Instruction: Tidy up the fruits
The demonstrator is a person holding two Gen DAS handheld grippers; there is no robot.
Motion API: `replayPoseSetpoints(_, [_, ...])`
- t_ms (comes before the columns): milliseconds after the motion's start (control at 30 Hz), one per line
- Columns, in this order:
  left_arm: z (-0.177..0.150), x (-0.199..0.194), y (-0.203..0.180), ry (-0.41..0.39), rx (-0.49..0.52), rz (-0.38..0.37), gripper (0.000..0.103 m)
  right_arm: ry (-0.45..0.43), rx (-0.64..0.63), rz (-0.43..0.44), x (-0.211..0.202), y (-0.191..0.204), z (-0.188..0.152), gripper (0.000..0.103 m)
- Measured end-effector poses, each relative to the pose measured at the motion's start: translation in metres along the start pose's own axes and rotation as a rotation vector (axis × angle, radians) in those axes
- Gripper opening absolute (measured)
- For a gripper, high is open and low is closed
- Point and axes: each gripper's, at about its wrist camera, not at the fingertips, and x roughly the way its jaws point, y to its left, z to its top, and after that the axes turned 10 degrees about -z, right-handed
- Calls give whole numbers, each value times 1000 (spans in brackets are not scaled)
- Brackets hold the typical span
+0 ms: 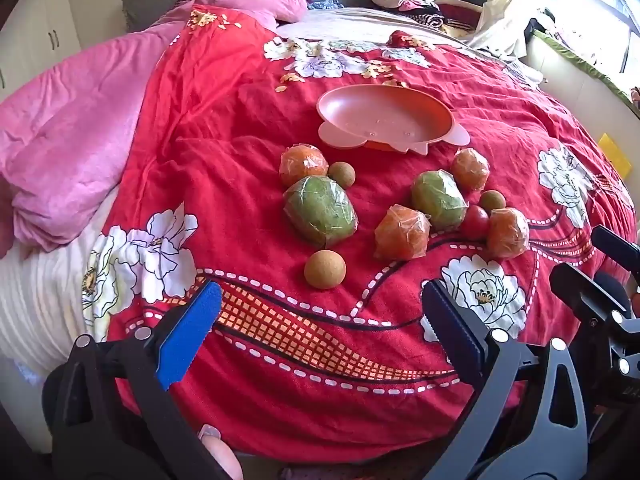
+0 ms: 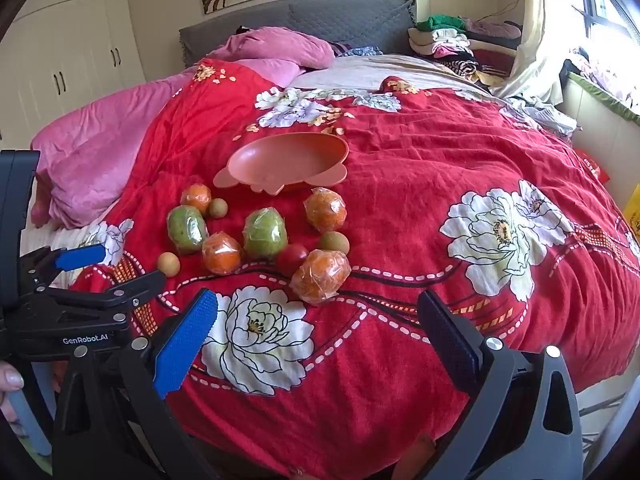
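Observation:
An empty pink plate (image 1: 384, 120) (image 2: 288, 160) lies on the red flowered bedspread (image 1: 224, 128). In front of it sit several fruits: plastic-wrapped oranges (image 1: 402, 232) (image 2: 320, 276), two wrapped green fruits (image 1: 320, 210) (image 2: 265, 233), small brown round fruits (image 1: 325, 269) (image 2: 168, 264) and a red tomato (image 1: 475, 222) (image 2: 292, 258). My left gripper (image 1: 322, 300) (image 2: 116, 270) hovers open just short of the nearest brown fruit. My right gripper (image 2: 318, 312) (image 1: 592, 260) is open too, its jaws wide apart before the nearest wrapped orange. Neither holds anything.
A pink quilt (image 1: 72, 140) is bunched on the bed's left side. Folded clothes (image 2: 452, 48) are stacked at the far right by the headboard. A window ledge (image 2: 600, 96) runs along the right. The two grippers are side by side at the bed's near edge.

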Motion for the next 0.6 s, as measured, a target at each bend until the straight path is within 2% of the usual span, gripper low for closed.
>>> replayPoseSetpoints(600, [1, 0, 1, 2, -4, -15, 95, 3, 9, -4, -1, -3, 1, 99])
